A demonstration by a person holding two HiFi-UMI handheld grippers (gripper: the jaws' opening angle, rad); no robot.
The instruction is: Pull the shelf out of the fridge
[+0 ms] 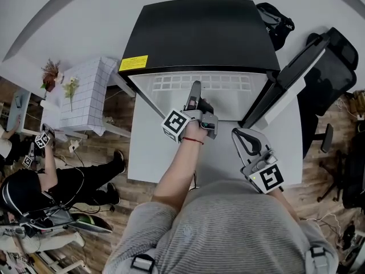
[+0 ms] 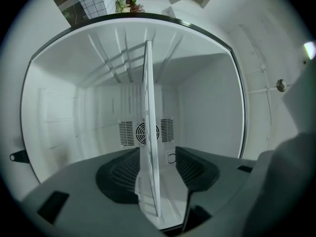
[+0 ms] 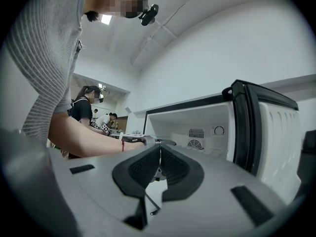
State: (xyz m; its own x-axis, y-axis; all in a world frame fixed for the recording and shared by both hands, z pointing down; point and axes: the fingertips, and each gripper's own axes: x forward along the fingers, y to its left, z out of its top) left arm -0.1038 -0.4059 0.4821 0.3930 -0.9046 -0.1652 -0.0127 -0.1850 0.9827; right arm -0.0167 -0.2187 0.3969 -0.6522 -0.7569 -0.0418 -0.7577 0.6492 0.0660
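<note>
Left forearm stretched forward; left gripper (image 1: pixel 196 90) rolled on its side in the fridge (image 1: pixel 199 33) mouth, jaws apart, not pressing; thin white grid shelf (image 2: pixel 148 107) edge-on between them, inside the smooth white cavity; right gripper (image 1: pixel 239 135) level over the table (image 1: pixel 142 153), ribbed black pads together, empty.

Shelf (image 2: pixel 148 107) white; fridge (image 1: pixel 199 33) — black
</note>
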